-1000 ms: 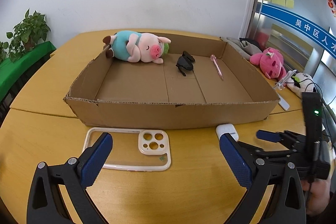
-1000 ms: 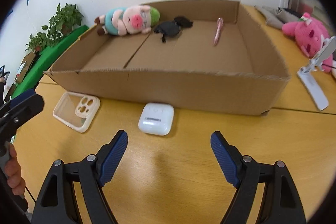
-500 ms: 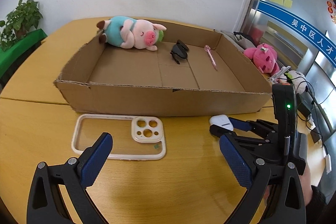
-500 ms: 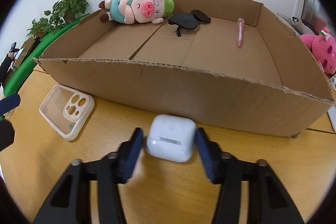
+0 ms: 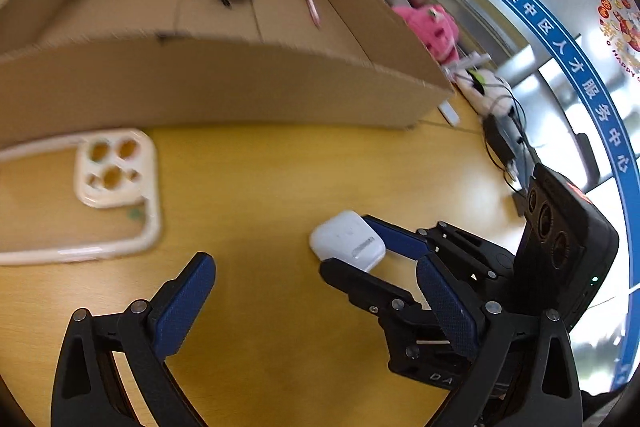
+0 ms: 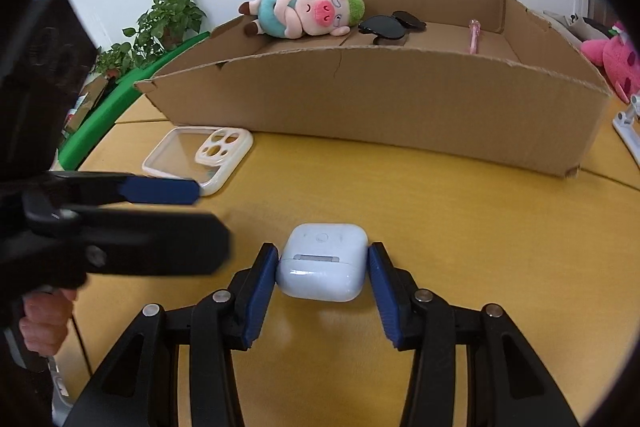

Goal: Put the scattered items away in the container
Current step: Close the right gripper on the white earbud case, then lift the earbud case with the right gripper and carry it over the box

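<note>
My right gripper (image 6: 323, 273) is shut on a white earbud case (image 6: 322, 261), held just above the yellow table; it also shows in the left wrist view (image 5: 347, 241). My left gripper (image 5: 316, 301) is open and empty, low over the table beside the right one. A clear phone case (image 5: 100, 195) lies on the table left of the earbud case, in front of the cardboard box (image 6: 380, 99). The box holds a plush pig (image 6: 308, 11), black sunglasses (image 6: 390, 23) and a pink pen (image 6: 473, 35).
A pink plush toy (image 5: 432, 27), a white phone stand (image 6: 628, 123) and cables (image 5: 500, 139) lie to the right of the box. Potted plants (image 6: 160, 27) and a green ledge stand at the far left.
My right gripper has closed on the earbud case and pulled it back from the box. My left gripper has dropped lower and swung to the right, toward the earbud case.
</note>
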